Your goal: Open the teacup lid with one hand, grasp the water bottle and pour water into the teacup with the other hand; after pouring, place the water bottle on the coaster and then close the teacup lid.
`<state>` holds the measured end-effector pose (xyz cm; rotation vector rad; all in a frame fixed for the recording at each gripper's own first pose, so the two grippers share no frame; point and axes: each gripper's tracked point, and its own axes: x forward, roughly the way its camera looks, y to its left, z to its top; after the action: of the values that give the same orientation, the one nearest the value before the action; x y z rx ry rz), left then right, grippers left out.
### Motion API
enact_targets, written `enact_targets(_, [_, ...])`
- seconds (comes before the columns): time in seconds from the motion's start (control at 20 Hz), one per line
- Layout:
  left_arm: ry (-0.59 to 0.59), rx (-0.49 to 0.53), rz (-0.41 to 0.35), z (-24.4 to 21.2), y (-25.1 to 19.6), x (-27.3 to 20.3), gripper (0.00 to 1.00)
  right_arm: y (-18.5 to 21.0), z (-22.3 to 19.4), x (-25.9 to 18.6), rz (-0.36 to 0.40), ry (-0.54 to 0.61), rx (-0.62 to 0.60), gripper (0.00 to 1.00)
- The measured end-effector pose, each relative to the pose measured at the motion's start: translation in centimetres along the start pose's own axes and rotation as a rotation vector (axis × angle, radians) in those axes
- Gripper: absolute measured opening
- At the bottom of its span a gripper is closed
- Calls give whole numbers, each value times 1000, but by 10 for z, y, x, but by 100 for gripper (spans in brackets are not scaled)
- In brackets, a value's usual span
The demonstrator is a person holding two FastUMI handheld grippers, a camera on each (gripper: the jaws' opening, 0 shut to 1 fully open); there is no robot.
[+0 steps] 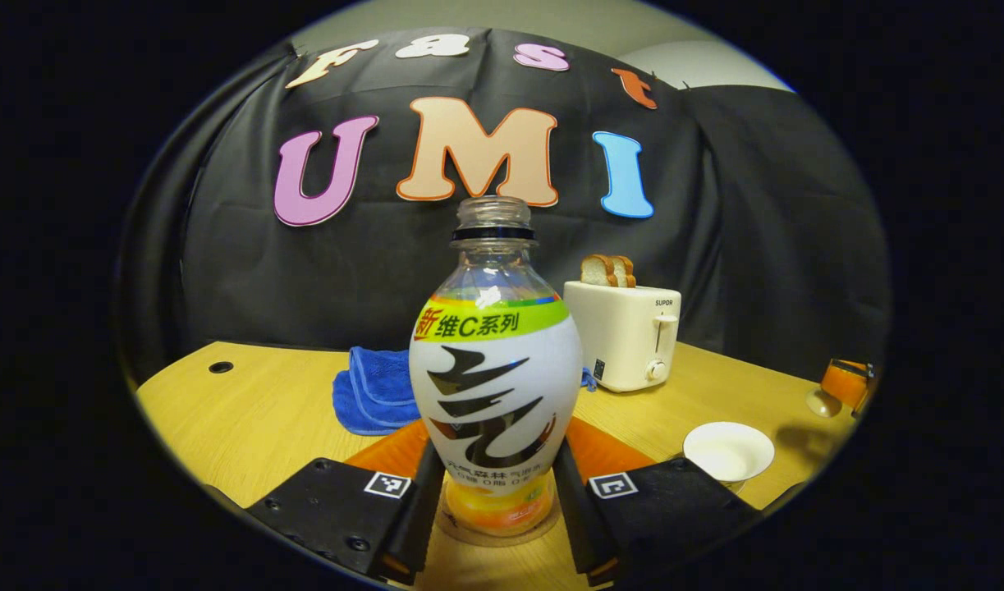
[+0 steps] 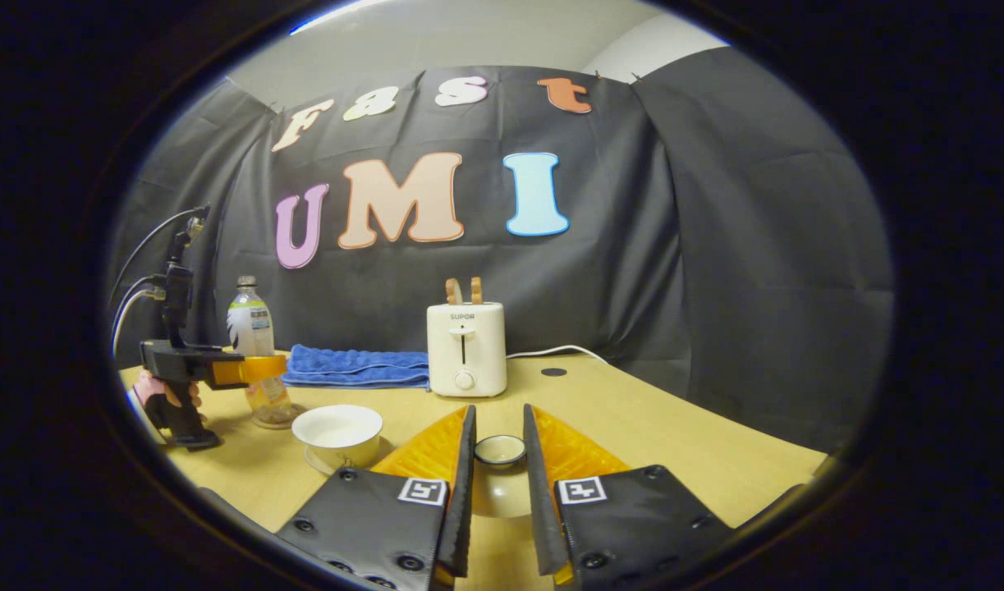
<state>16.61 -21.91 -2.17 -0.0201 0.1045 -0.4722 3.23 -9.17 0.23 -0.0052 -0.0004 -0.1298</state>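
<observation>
The left hand-held gripper (image 1: 495, 492) clamps the upright bottle (image 1: 495, 369) on its coaster (image 1: 493, 538). The right hand-held gripper (image 2: 498, 484) grips the lid (image 2: 500, 450); the open cup (image 2: 337, 431) sits just left of it.

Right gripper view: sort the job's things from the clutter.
Job:
clear plastic drink bottle with white label
round coaster under it
white ceramic teacup
small round white lid between the jaws

Lying about:
white toaster holding bread slices
folded blue cloth
</observation>
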Motion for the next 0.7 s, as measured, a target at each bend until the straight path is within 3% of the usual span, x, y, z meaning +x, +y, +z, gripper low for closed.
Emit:
enact_targets(0.2, [-11, 52, -8, 4, -8, -5, 66, 0, 0, 1, 0, 0, 0, 34])
enact_targets(0.7, [-51, 42, -6, 7, -6, -7, 79, 0, -1, 1, 1, 0, -1, 34])
